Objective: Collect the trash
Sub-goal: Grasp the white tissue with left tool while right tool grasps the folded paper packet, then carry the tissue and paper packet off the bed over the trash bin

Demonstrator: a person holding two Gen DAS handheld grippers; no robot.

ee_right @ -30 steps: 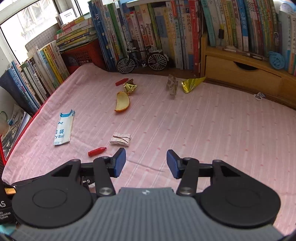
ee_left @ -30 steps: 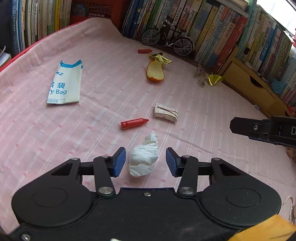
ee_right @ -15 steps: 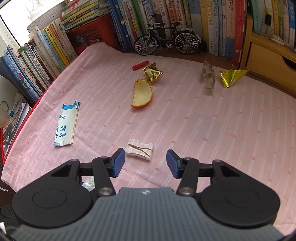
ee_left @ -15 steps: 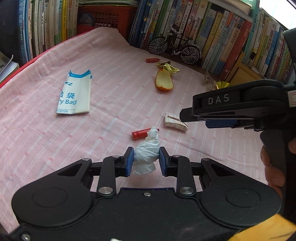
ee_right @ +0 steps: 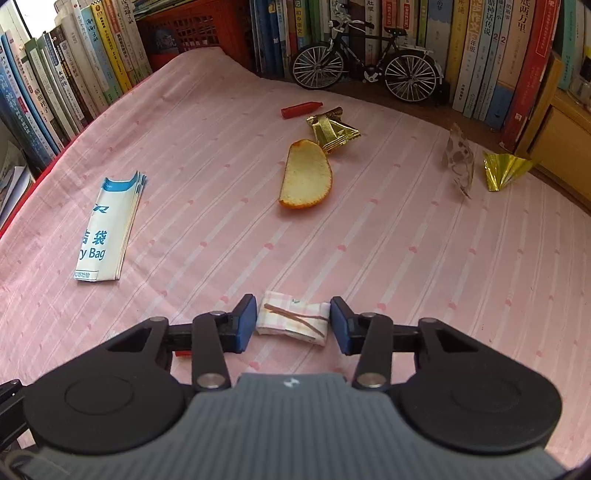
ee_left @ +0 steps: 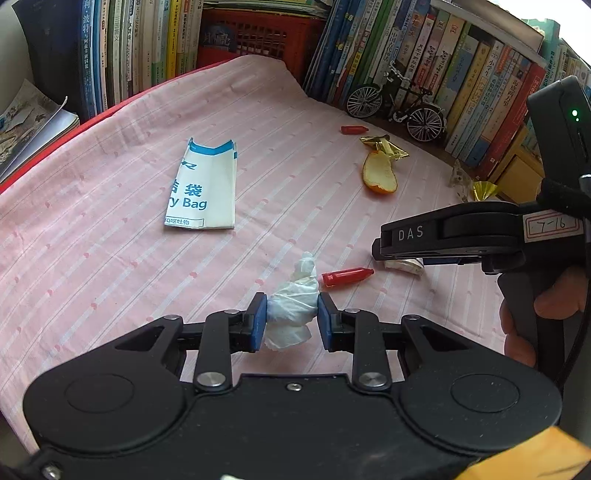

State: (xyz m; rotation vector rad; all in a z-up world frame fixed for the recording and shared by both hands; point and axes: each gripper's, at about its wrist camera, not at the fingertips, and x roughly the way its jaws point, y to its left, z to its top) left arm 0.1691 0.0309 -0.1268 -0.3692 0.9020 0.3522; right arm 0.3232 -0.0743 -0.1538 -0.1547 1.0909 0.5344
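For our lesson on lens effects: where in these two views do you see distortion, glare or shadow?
Left wrist view: the books bow around the frame edge, and the top right corner is blown out white. Right wrist view: the cloth stripes curve, the top left window corner glares, and the orange peel casts only a soft shadow.

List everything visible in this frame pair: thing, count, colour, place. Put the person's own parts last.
Tissue wad: 1, white, clamped in the left gripper.
Folded packet: 1, pink-white check, between the right gripper's fingers.
Red caps: 2, one by the tissue, one far near the bicycle.
Orange peel: 1, orange, mid cloth.
Gold wrappers: 2, one behind the peel, one far right.
Clear spotted wrapper: 1, beside the right gold one.
Paper bag: 1, white-blue, left.
Model bicycle: 1, black, against the books.
Books: many, around the cloth.
Crate: 1, red, back.
Cloth: 1, pink.
Left gripper: shut.
Right gripper: open.
Hand: 1, on the right handle.
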